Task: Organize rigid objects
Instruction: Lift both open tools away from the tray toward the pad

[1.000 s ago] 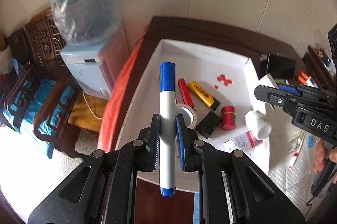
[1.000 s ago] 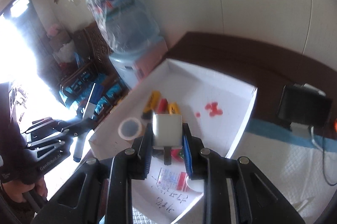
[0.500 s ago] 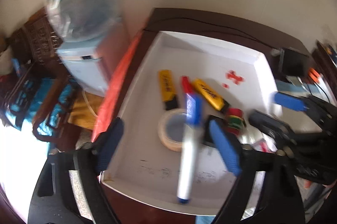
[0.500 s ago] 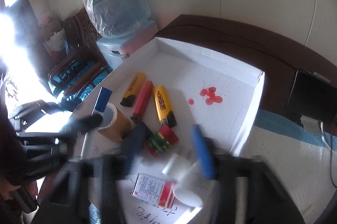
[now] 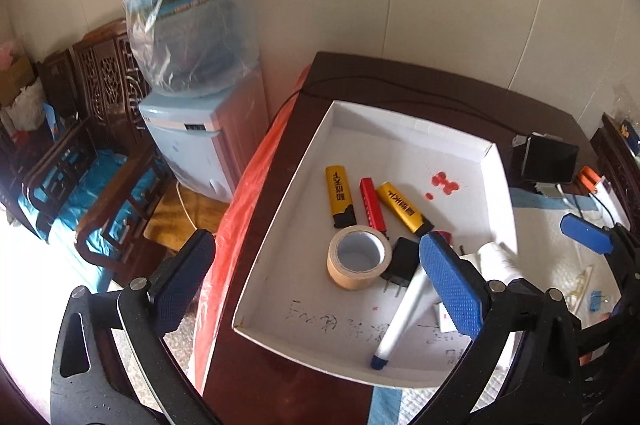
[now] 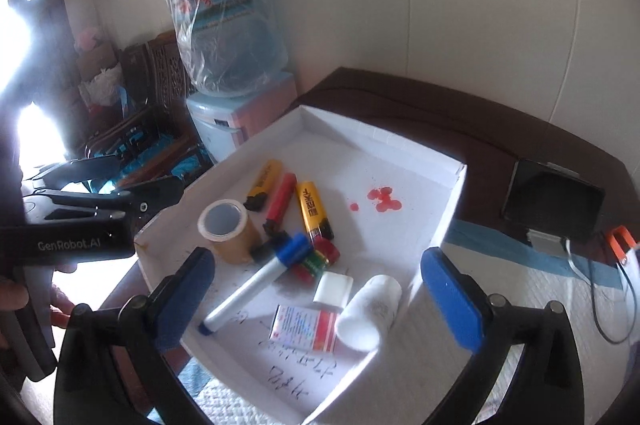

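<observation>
Both claws spread wide, nothing held: left gripper [image 5: 316, 285], right gripper [image 6: 320, 297]. Release step judged complete. Marker [image 6: 256, 283] lies inside white tray [image 6: 384, 141], just beside tape roll [image 6: 230, 229]; small white block [image 6: 333, 288] rests near the marker. Open floor is seen toward the tray's far wall. Next pick judged to need a clear rise over the rim.

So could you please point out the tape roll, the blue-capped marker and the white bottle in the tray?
tape roll [image 5: 359, 262]: left wrist view, on its upper rim.
marker [image 6: 256, 282]: right wrist view, middle of the white barrel.
white bottle [image 6: 370, 311]: right wrist view, middle of its side.
</observation>
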The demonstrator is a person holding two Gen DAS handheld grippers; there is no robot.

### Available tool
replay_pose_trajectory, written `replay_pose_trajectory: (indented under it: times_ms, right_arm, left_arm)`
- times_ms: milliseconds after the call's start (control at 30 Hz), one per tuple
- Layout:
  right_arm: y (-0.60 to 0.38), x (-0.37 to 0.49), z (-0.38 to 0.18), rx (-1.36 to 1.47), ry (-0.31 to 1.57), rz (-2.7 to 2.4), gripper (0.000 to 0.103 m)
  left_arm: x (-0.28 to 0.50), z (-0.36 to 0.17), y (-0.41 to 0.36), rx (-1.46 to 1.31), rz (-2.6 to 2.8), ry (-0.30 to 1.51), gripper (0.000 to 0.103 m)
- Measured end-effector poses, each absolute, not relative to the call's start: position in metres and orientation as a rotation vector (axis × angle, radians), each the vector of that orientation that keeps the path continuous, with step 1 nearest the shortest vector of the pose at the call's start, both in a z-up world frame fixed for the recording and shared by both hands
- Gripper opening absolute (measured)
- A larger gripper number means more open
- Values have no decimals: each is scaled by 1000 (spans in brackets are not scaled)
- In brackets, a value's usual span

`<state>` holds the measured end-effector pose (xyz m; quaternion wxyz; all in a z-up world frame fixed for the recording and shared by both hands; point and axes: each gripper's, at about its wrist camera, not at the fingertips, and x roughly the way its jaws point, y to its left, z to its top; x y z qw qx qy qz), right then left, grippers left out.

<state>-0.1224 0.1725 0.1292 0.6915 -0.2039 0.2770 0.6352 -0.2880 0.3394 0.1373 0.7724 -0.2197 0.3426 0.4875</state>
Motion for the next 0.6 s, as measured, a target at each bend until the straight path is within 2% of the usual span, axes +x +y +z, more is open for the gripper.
replay_pose_trajectory:
  times_ms: [333, 600]
  right_arm:
    - [132, -124, 148, -377, 590, 1406, 103]
    - [95, -102, 138, -343, 631, 1351, 103]
  left_arm:
    - [-287, 173, 289, -402, 1031, 703, 103]
    - [-260, 172, 249, -383, 966, 736, 103]
